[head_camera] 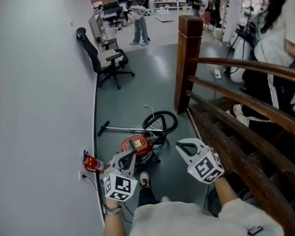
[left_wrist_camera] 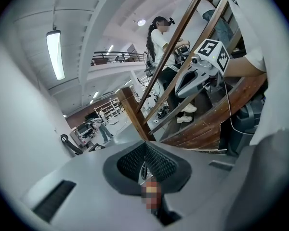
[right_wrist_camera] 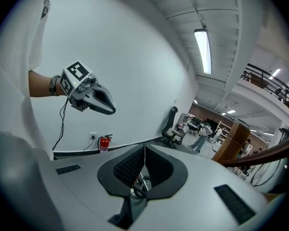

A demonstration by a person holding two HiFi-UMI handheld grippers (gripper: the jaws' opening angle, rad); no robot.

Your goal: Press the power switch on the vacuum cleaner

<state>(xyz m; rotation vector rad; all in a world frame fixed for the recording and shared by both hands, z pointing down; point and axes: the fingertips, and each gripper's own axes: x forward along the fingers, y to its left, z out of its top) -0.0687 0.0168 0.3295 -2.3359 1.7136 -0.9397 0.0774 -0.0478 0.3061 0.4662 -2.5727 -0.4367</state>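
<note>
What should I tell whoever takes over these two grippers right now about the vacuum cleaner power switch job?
Left gripper: shut, empty, held over the red vacuum cleaner on the floor by the wall.
Right gripper: shut, empty, off to the vacuum's right.
Hose lies just beyond the vacuum; fire extinguisher stands at the wall to its left.
Done: approach only; neither gripper appears to touch the vacuum.
Left: find the power switch, which can't be made out from here, and press it.
</note>
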